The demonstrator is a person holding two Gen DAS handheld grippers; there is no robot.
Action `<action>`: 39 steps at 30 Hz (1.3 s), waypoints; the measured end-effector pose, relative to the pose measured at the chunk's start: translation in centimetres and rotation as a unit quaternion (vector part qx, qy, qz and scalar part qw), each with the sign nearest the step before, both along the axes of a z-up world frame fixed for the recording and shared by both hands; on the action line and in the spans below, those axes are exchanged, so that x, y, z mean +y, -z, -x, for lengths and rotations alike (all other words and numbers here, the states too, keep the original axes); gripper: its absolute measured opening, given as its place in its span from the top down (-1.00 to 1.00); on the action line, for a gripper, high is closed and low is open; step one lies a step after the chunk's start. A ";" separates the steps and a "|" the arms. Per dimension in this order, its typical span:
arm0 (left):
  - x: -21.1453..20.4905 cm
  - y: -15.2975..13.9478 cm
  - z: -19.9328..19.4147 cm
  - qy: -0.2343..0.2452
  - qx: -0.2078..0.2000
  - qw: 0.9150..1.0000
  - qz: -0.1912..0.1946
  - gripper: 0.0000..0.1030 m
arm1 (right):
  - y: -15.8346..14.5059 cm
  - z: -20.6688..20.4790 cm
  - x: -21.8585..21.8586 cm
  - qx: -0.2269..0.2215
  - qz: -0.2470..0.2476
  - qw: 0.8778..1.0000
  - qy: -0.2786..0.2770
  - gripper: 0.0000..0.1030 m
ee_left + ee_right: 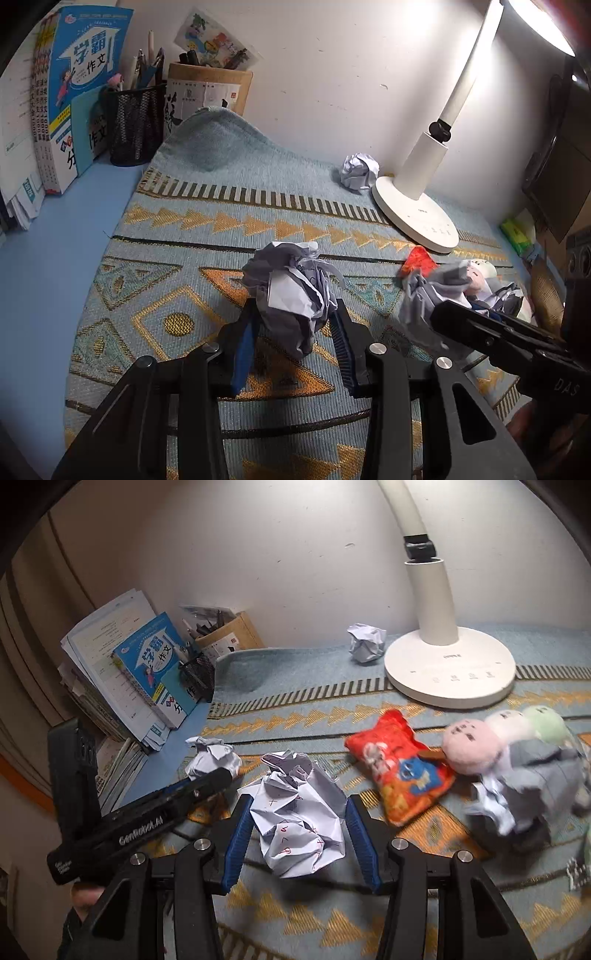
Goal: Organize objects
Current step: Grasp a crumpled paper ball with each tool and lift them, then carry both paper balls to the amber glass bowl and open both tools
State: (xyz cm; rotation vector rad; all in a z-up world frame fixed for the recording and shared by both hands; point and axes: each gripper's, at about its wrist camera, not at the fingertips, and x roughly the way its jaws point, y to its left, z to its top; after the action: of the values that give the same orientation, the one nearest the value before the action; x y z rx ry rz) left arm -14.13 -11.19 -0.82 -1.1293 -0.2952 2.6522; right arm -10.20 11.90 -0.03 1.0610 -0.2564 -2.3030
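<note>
A patterned blue and gold woven cloth (pixel 229 229) is lying over the blue counter (pixel 55 236), and everything is being sorted on it. At the back a tall white desk lamp (pixel 417 206) is standing, with one small crumpled white paper ball (pixel 359 170) just beside its round base. A red puffy snack-bag toy (pixel 400 768) and a soft pink and green plush toy (pixel 498 734) are lying to the right.

Two more paper wads are being picked up, one for each hand. In the left wrist view, a grey-white crumpled paper wad (pixel 295 295) is being pinched by the left gripper (pixel 295 332); both blue pads are pressed into its sides, and it seems lifted a little above the cloth. In the right wrist view, a bigger white crumpled paper wad with red pen marks (pixel 299 816) is sitting right between the jaws of the right gripper (pixel 297 830). These jaws are closed in around it, with the pads touching its sides. Neither wad has a long side, so no turning is needed.
</note>
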 end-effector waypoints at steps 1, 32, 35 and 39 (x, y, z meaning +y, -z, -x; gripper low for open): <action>-0.3 0.0 -0.1 -0.004 0.000 1.000 -0.007 0.31 | -0.1 -1.0 0.8 0.003 -0.005 1.000 0.003 0.04; 16.3 -0.1 -14.3 0.061 0.017 0.997 0.049 0.30 | 2.6 -11.5 13.8 0.008 -0.106 0.994 0.031 -0.43; 17.1 0.0 -14.6 0.071 0.021 0.995 0.072 0.30 | 2.6 -11.5 14.4 0.004 -0.093 0.995 0.035 -0.43; 17.0 -0.1 -14.8 0.080 0.025 0.994 0.069 0.26 | 2.6 -11.6 14.7 0.003 -0.086 0.995 0.047 -0.33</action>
State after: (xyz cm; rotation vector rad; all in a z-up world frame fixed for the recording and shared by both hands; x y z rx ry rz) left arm 0.65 5.77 -0.76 -1.0756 -0.0104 2.5868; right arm 1.43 26.64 -2.59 1.1466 -0.1091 -2.4483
